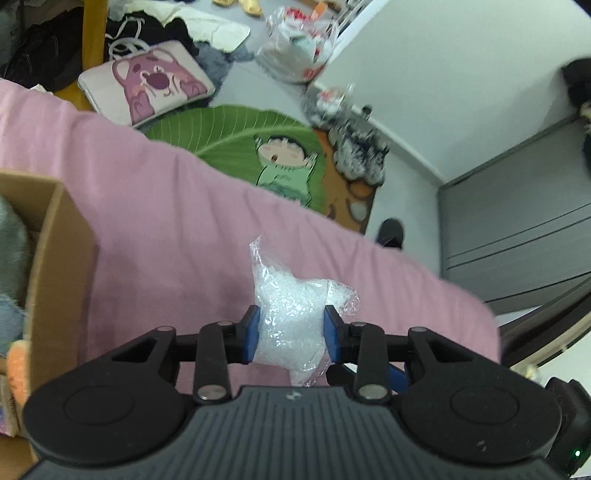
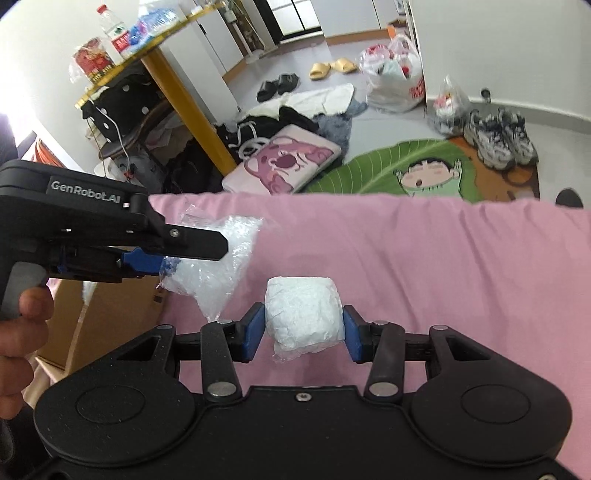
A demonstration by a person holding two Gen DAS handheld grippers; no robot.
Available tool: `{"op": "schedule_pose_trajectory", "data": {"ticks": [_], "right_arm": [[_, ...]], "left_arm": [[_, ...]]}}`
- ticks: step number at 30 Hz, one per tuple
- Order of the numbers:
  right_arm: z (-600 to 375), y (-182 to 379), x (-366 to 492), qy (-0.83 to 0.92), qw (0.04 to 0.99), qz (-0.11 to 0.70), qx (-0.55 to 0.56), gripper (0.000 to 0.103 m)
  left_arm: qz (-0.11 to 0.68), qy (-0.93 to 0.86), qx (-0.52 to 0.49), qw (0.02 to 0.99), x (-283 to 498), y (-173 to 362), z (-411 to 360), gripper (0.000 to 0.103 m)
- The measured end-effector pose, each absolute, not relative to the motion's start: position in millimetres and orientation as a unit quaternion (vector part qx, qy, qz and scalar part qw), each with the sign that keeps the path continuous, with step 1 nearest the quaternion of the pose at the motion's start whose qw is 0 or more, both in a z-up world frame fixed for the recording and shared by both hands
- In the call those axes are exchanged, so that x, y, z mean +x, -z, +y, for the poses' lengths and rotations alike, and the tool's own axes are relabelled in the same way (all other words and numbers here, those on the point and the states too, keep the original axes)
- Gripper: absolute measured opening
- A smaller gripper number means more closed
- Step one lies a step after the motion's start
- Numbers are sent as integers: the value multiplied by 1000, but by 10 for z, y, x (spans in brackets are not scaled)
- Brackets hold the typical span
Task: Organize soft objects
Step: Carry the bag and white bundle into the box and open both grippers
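We see two white bags: the left gripper (image 1: 291,334) squeezes one crinkly bag (image 1: 291,314) between its jaws, and the right gripper (image 2: 303,325) squeezes one wrapped bundle (image 2: 303,317) between its jaws, above one pink sheet (image 2: 424,266).

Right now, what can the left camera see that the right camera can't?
Only the left camera shows the inside of the box, with something grey and fluffy in it, and grey drawers.

Only the right camera shows the right claw squeezing a white bundle, a hand holding the left claw, bottles on a yellow table, and slippers.

Both show the left claw shut on a crinkly bag, the pink sheet, the leaf rug and the bear cushion.
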State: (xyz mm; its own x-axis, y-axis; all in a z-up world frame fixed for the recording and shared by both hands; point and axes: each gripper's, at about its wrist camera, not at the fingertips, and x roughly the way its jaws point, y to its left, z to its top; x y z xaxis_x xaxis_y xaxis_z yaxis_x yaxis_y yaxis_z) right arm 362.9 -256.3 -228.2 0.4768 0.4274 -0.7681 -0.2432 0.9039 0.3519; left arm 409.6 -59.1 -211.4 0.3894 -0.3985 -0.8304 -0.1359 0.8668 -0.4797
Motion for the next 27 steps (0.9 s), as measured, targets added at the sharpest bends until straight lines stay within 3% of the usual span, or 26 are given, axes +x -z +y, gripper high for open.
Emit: {"op": "schedule_pose_trajectory", "data": {"ticks": [12,27], "right_arm": [[-2071,1678,3367,-203,879,425,67,44],[-1267,1403,3229,-217,885,412,10,44]], "left_arm": [[463,73,-326,821,3568,1612,293,35],[416,13,-405,814,3302,1603,1246,35]]}}
